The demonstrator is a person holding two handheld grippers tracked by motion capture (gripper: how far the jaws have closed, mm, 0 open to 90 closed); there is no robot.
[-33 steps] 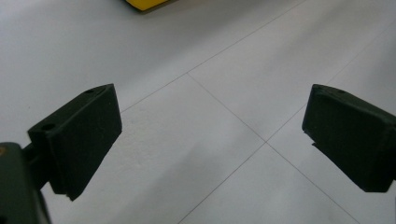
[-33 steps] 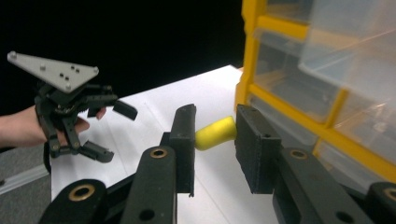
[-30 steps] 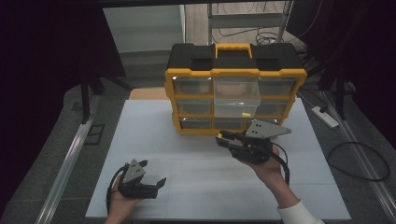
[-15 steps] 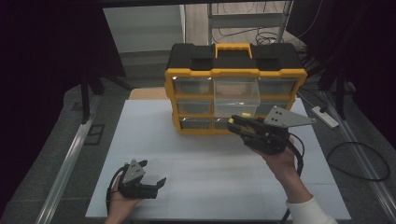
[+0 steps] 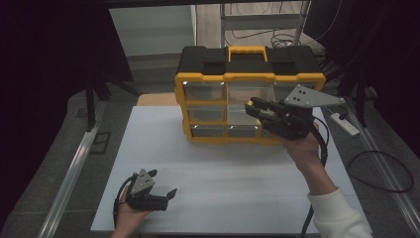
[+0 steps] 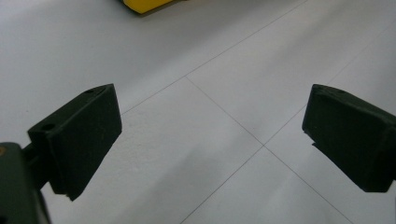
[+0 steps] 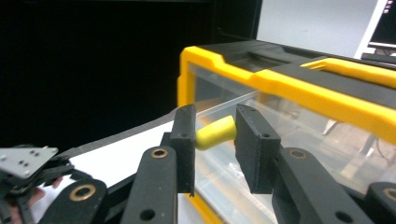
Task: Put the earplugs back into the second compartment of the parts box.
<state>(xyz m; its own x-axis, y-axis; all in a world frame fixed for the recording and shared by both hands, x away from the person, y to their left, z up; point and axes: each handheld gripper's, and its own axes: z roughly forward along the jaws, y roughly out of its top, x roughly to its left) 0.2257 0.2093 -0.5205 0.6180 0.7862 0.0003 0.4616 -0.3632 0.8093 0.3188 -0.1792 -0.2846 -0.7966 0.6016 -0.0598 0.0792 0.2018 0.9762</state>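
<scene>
A yellow-and-black organizer box with clear drawers stands at the back of the white table. My right gripper hangs in front of its upper drawers, shut on a small yellow foam cylinder. In the right gripper view, that gripper holds the cylinder over the rim of a clear drawer. My left gripper rests low at the table's near left, jaws wide open. The left gripper view has that gripper over bare table with nothing between its jaws.
A white power strip and black cables lie on the floor to the right. A metal rail runs along the table's left side. A yellow corner of the box sits ahead of the left gripper.
The right gripper has risen from near the box's bottom drawers to its upper rows, still carrying the yellow piece. The left gripper has stayed put.
</scene>
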